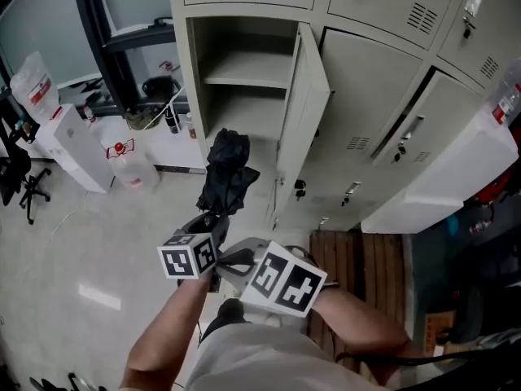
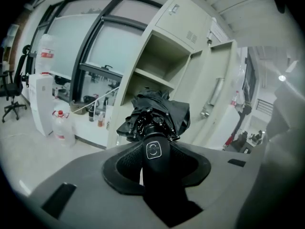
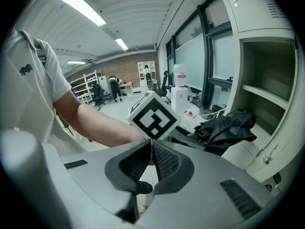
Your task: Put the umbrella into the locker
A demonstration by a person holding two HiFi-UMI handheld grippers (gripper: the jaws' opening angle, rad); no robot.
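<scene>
A black folded umbrella [image 1: 226, 173] points toward the open beige locker [image 1: 244, 72], still in front of it and outside its bay. My left gripper [image 1: 213, 222] is shut on the umbrella's handle [image 2: 153, 152], with the canopy [image 2: 157, 113] bunched just beyond the jaws. The locker door [image 1: 305, 104] stands swung out to the right; a shelf divides the bay [image 2: 155, 75]. My right gripper [image 1: 238, 261] sits close beside the left one. Its pads meet with nothing between them [image 3: 151, 149]. From the right gripper view the umbrella [image 3: 228, 127] is ahead to the right.
A large water bottle [image 1: 130, 165] and a white dispenser [image 1: 73, 145] stand on the floor to the left of the locker. An office chair [image 1: 24, 186] is at far left. A wooden pallet [image 1: 358, 259] and a white box [image 1: 448, 177] lie to the right.
</scene>
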